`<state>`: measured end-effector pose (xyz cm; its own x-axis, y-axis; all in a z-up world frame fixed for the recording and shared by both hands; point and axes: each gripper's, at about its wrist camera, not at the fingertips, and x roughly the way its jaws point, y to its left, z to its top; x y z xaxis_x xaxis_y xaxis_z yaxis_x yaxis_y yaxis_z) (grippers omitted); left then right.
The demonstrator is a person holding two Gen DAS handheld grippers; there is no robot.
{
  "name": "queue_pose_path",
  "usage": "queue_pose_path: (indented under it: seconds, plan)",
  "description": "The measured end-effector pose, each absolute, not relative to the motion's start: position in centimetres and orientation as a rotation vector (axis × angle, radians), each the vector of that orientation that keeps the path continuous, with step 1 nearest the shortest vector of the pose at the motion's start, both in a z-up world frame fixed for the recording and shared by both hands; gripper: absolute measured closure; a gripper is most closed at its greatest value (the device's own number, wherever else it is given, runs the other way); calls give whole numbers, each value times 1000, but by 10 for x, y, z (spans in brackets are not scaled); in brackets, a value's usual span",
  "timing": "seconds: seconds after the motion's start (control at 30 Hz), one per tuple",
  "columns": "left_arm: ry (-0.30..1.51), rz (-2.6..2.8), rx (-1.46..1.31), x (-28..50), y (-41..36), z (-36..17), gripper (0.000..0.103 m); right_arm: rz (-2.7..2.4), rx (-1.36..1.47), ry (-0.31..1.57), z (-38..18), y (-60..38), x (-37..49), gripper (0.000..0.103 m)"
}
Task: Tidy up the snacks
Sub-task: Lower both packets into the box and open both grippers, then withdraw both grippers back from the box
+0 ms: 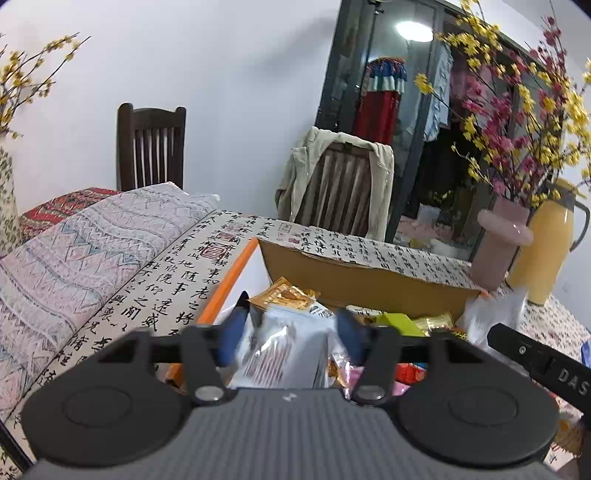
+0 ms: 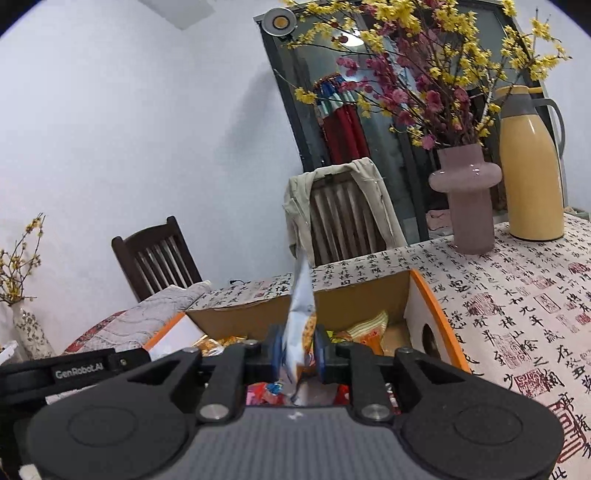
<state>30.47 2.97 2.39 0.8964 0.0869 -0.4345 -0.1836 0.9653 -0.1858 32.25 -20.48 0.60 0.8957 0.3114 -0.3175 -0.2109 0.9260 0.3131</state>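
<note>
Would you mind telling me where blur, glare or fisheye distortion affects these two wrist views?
Left wrist view: the left gripper and the silver snack packet between its fingers are motion-blurred; the ceiling lamp glares in the glass. Right wrist view: the packet in the right gripper is smeared, and the door frame bows at the edge.

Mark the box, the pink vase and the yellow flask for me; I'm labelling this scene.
box (image 2: 255, 314): right wrist view, inner back wall.
pink vase (image 2: 469, 206): right wrist view, middle of its body.
yellow flask (image 2: 532, 173): right wrist view, middle of its body.
</note>
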Motion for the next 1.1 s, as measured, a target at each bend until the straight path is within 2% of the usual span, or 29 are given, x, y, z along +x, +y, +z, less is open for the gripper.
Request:
queue_pose_path:
  seconds: [0.03,0.07,0.1,0.13,0.43,0.63,1.1]
  plan:
    - [431,160,-236,303,31,24,11,269,282,364,6,-206,321,49]
    - [417,179,-244,301,33,25,3,258,284,354,7,-207,320,36]
    - [395,196,-250,298,34,26,0,239,283,337,7,-208,316,11]
    - [376,210,-256,295,35,28,0,226,285,321,8,-209,314,0]
    - [358,188,-252,267,32,50,0,224,190,254,25,-206,292,0]
    - [310,176,-218,208,37,65,0,222,120,223,47,-218,242,0]
    - [447,120,-129,113,23,30,0,271,70,337,11,-224,133,0]
